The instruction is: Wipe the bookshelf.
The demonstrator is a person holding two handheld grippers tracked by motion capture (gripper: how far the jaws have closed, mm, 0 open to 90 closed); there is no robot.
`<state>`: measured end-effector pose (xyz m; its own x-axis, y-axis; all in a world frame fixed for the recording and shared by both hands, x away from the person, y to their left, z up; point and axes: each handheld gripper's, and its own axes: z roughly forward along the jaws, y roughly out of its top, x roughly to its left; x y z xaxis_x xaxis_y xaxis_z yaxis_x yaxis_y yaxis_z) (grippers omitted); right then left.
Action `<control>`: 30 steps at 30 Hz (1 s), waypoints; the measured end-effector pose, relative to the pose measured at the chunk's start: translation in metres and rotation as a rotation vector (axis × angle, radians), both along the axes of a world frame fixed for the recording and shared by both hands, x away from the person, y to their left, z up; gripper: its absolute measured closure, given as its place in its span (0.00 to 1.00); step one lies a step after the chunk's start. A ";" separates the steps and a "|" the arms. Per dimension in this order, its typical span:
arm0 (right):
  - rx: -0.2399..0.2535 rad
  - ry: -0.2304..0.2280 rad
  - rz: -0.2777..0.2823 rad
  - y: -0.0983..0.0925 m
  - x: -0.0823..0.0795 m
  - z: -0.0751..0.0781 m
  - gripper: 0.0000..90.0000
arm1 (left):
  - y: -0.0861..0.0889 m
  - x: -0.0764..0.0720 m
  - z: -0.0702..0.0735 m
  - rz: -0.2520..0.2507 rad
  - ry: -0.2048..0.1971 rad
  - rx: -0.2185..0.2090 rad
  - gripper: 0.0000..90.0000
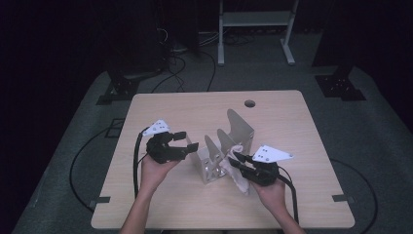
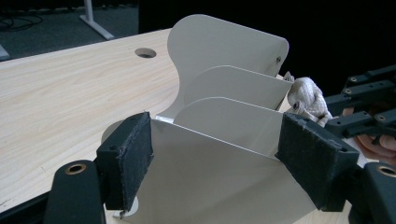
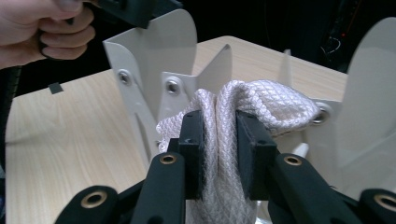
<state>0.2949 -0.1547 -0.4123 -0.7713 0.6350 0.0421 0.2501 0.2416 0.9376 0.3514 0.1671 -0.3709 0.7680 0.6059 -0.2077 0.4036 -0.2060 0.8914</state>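
A pale metal divider rack (image 1: 238,129) stands mid-table. My right gripper (image 1: 234,159) is at its right side, shut on a white braided rope (image 3: 261,100) that loops up between the pads and over toward a rivet on the rack (image 3: 154,42). The rope (image 1: 240,181) also trails down beside the rack. My left gripper (image 1: 189,140) sits at the rack's left end. Its jaws stand wide, one pad (image 2: 126,163) at each side of the lowest plate (image 2: 210,177), and no pressing contact is visible. From the left gripper view the rope (image 2: 308,95) bunches behind the rack (image 2: 224,46).
The wooden table (image 1: 165,112) has a round cable hole (image 1: 250,103) near its far edge. A white frame (image 1: 255,19) and black stands rise on the floor beyond, with cables (image 1: 78,165) trailing around the table. The left hand (image 3: 42,28) appears past the rack.
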 end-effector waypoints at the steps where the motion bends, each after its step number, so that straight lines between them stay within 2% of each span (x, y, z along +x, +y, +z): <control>1: 0.006 0.004 -0.005 -0.002 0.001 0.000 0.81 | 0.000 0.000 0.000 -0.001 -0.002 0.002 0.29; 2: 0.019 0.012 -0.025 -0.006 0.004 0.000 0.81 | 0.000 0.000 0.000 -0.001 -0.003 0.002 0.29; 4: 0.043 0.028 -0.031 -0.007 0.005 0.000 0.81 | 0.000 0.000 0.000 -0.002 -0.002 0.001 0.29; 8: 0.018 0.015 0.020 0.008 -0.002 0.000 0.81 | 0.000 0.000 0.000 -0.001 0.000 -0.003 0.29; 10: 0.010 0.004 0.018 0.007 -0.001 0.001 0.81 | 0.000 0.000 0.000 -0.002 -0.003 0.001 0.29; 13: 0.023 0.016 -0.005 0.003 0.001 0.002 0.81 | 0.001 0.000 0.000 -0.002 -0.003 0.000 0.29; 16: 0.023 0.006 0.037 0.017 -0.005 0.004 0.81 | 0.001 0.000 0.000 -0.002 -0.002 -0.002 0.29; 17: 0.015 0.007 0.051 0.021 -0.006 0.004 0.81 | 0.001 0.000 0.000 -0.002 -0.003 0.000 0.29; 19: -0.015 -0.021 0.058 0.027 -0.008 0.006 0.81 | 0.001 0.000 0.000 -0.003 0.000 -0.002 0.29; 22: 0.011 0.000 0.030 0.017 -0.002 0.006 0.81 | 0.001 0.000 0.000 -0.004 -0.002 -0.003 0.29; 24: 0.033 0.008 0.029 0.017 -0.003 0.008 0.81 | 0.000 0.000 0.000 -0.002 -0.003 0.000 0.29; 27: 0.034 -0.006 0.062 0.031 -0.007 0.008 0.81 | 0.000 0.000 0.000 0.000 0.001 -0.002 0.29; 28: 0.027 -0.004 0.088 0.038 -0.008 0.007 0.81 | 0.001 0.000 0.000 0.000 0.001 -0.003 0.29; 30: 0.002 -0.009 0.096 0.041 -0.008 0.007 0.81 | 0.001 -0.001 0.000 -0.002 0.003 -0.004 0.29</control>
